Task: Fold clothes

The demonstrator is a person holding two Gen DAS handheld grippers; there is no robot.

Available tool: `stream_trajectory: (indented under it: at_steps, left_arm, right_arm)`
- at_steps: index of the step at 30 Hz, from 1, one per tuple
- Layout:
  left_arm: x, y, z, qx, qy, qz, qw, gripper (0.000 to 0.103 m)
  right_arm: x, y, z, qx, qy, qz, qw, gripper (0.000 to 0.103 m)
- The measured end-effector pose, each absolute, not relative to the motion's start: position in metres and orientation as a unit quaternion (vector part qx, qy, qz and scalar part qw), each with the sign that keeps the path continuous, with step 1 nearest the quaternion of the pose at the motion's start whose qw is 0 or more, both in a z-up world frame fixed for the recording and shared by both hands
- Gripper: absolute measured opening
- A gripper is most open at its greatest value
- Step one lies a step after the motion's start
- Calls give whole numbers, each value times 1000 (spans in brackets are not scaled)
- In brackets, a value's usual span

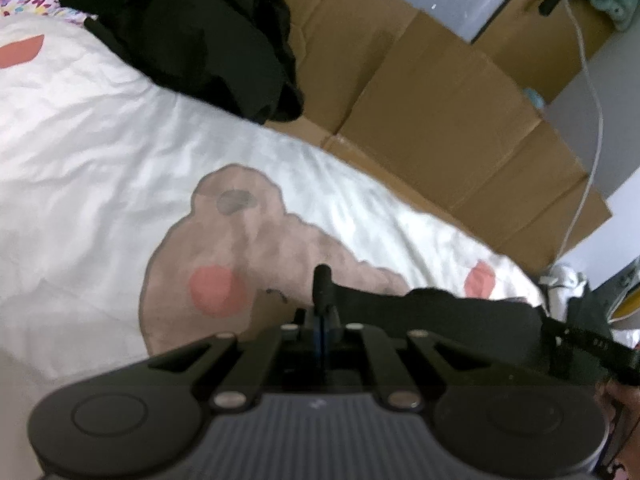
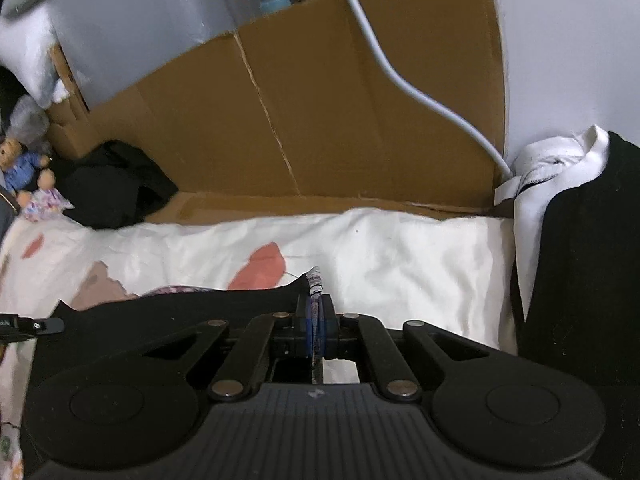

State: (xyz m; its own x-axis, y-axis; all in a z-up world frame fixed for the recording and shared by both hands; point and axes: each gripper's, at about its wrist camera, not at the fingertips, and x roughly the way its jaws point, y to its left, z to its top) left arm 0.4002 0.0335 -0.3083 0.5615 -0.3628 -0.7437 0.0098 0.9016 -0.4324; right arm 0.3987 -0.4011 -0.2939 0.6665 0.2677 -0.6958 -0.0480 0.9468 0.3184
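Pinching a black garment [image 2: 180,312] edge, left hand-held gripper [image 1: 322,280] and right hand-held gripper [image 2: 315,284] both clenched, white bedsheet [image 1: 100,160] beneath.

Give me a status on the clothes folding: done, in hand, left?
Done: a folded-looking stack of black and white clothes sits at the bed's right end. In hand: both tongs, left and right, are shut on one black garment stretched between them over the white bedsheet. Left: a crumpled black pile by the cardboard.

this is looking like a home bedroom. a bear-print quilt [image 1: 120,152] is covering the bed, with soft toys [image 2: 28,176] and cardboard boxes [image 2: 320,120] sitting alongside.
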Motion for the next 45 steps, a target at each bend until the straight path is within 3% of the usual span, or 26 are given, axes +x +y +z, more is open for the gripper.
stream_trajectory:
  at_steps: [11,14,17,18,20,25,29,45]
  left_arm:
    - [422,18,-331,-190,477,-89,853,6]
    - [415,23,-328,-210,480,-85,847,13]
    - [409,26,-320,-219,483,-81,844,29]
    - [406,27,-316,-219,484,-78,844,36]
    - [399,25,-304,-204,483,-77,848,43]
    - [379,23,-274,-191,482,-75,852,44]
    - [353,16,-241,-175,468,-91,862,50]
    - [244,23,-177,-185,448,-83,871,54]
  right_arm:
    - [411,-398,-328,156,433,60,886,4]
    - [407,-403,-324,184,438,74,877,16]
    - [396,-407,-309,196,428,87,878,35]
    - [391,-407,-303,195,421,90,881,36]
    - [382,-408,-294,195,415,95,884,36]
    - [358,-409,-273,197,407,105,886,36]
    - [336,-409,-254,200,401,107,887,36]
    - [212,-422,-178,212,373,80,900,38]
